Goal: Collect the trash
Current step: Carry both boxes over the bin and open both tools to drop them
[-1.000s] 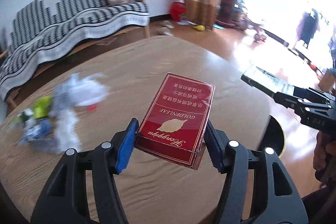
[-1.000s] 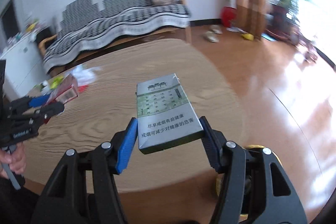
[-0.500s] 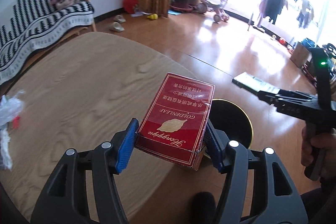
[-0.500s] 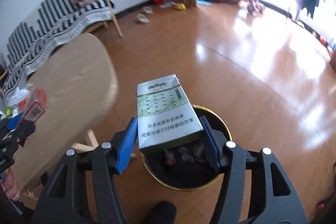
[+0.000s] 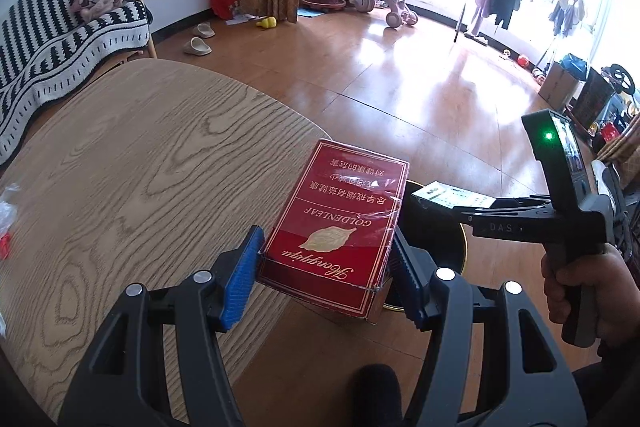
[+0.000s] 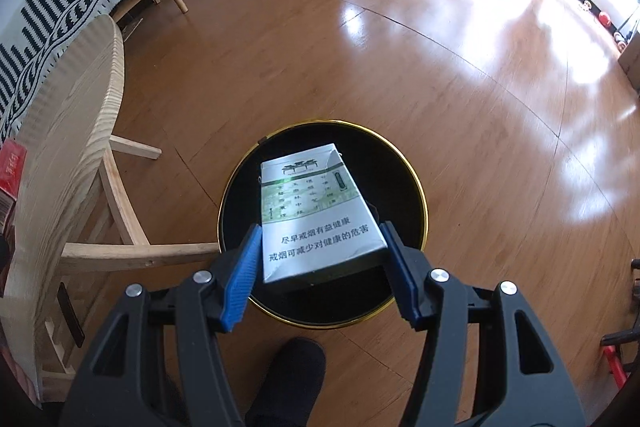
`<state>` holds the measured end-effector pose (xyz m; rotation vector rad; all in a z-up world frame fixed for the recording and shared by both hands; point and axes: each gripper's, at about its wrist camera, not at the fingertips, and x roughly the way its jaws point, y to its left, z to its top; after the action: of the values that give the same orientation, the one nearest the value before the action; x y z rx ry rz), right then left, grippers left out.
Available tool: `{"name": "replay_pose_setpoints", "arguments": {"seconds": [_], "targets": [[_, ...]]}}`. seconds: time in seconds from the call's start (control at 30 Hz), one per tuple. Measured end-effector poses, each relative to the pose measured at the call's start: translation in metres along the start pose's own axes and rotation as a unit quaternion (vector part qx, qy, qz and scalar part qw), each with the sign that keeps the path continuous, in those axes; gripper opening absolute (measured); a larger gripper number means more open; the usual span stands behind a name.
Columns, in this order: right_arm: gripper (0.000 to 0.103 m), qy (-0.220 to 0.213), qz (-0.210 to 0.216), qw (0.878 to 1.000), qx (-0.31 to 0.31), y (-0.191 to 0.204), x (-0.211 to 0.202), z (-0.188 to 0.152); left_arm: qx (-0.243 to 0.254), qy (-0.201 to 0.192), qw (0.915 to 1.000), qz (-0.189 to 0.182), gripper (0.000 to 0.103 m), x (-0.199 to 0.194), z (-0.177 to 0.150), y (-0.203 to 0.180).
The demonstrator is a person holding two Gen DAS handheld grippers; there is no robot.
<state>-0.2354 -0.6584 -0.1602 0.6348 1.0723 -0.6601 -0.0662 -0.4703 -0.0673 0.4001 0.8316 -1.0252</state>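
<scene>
Right wrist view: green-white pack is pinched by right gripper directly over bin, not dropped yet. Red pack clamped in left gripper near table edge; wrappers left on tabletop.

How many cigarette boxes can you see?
2. The red box is clamped in the left hand-held gripper by the table edge. The grey-green box is in the right hand-held gripper, above the bin.

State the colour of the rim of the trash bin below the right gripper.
Gold: the bin's thin rim rings a black inside, clearest in the right wrist view.
</scene>
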Motion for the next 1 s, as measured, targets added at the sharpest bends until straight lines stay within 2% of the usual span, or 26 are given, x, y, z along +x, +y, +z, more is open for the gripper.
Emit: {"name": "replay_pose_setpoints", "arguments": {"seconds": [0.13, 0.17, 0.23, 0.27, 0.43, 0.6, 0.77, 0.83, 0.87, 0.9, 1.0], "targets": [[0.061, 0.001, 0.004, 1.000, 0.005, 0.001, 0.002, 0.006, 0.002, 0.001, 1.0000, 0.001, 0.060, 0.003, 0.001, -0.002], [0.063, 0.003, 0.007, 1.000, 0.009, -0.001, 0.003, 0.006, 0.002, 0.001, 1.0000, 0.001, 0.060, 0.004, 0.001, -0.003], [0.077, 0.001, 0.011, 1.000, 0.013, -0.004, 0.002, 0.005, 0.001, 0.002, 1.0000, 0.002, 0.060, 0.006, 0.000, -0.010], [0.079, -0.004, 0.009, 1.000, 0.015, -0.005, 0.000, 0.006, 0.001, 0.003, 1.0000, 0.001, 0.060, 0.007, 0.000, -0.012], [0.079, -0.028, 0.000, 0.998, 0.053, -0.019, -0.010, 0.008, 0.002, 0.009, 0.9999, -0.010, 0.060, 0.017, 0.000, -0.019], [0.085, -0.069, -0.014, 0.992, 0.106, -0.041, -0.030, 0.010, 0.008, 0.019, 0.9989, -0.043, 0.060, 0.040, 0.003, -0.042], [0.085, -0.092, -0.006, 0.985, 0.143, -0.057, -0.044, 0.011, 0.018, 0.026, 0.9966, -0.076, 0.061, 0.068, 0.008, -0.070], [0.086, -0.098, -0.011, 0.984, 0.146, -0.059, -0.048, 0.010, 0.020, 0.028, 0.9961, -0.081, 0.066, 0.081, 0.011, -0.081], [0.086, -0.102, -0.013, 0.984, 0.146, -0.059, -0.050, 0.011, 0.017, 0.029, 0.9960, -0.082, 0.075, 0.087, 0.012, -0.083], [0.086, -0.104, -0.015, 0.984, 0.144, -0.059, -0.052, 0.010, 0.012, 0.030, 0.9962, -0.081, 0.079, 0.090, 0.013, -0.084], [0.087, -0.108, -0.013, 0.985, 0.137, -0.054, -0.055, 0.011, -0.004, 0.030, 0.9962, -0.081, 0.083, 0.094, 0.013, -0.082]]}}
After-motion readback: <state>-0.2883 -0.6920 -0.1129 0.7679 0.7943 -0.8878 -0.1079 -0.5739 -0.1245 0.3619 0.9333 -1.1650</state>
